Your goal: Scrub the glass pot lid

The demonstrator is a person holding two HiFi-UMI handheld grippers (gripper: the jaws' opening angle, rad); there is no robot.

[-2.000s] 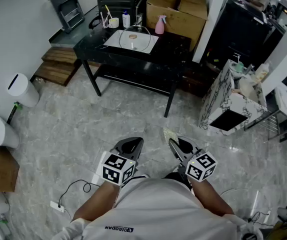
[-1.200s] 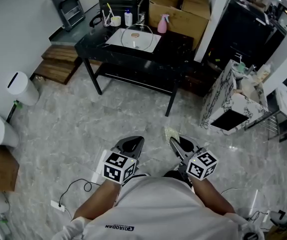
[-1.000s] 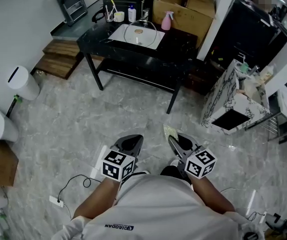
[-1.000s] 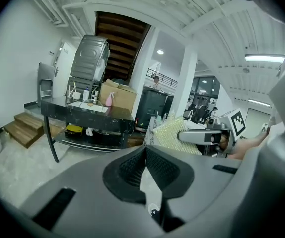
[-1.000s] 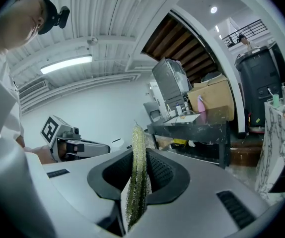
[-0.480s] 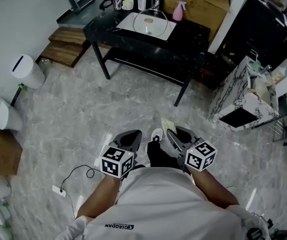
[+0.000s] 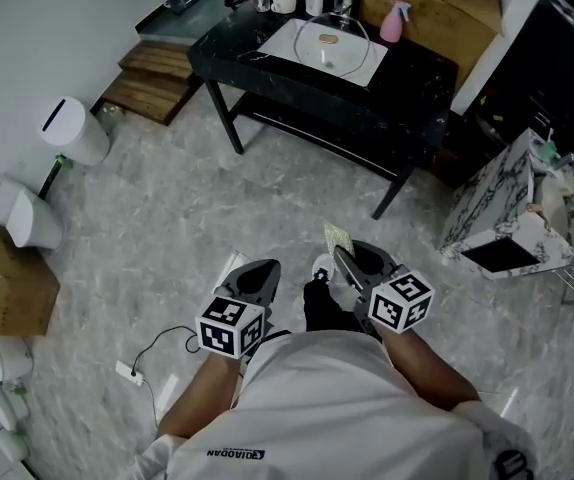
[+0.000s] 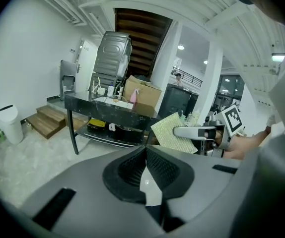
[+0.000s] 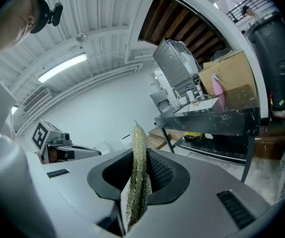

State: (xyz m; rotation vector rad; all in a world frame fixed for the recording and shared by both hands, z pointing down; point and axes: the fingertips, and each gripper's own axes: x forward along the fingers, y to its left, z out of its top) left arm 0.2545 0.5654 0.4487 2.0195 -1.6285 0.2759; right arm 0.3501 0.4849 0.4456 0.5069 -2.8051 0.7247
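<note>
We stand on the grey stone floor, well apart from the black table on the far side. There the glass pot lid lies on a white mat, with a pink spray bottle just to its right. Near our body we hold the left gripper, its jaws pressed together on nothing, and the right gripper, its jaws clamped on a yellow-green scouring pad that stands on edge and sticks out past the tips.
</note>
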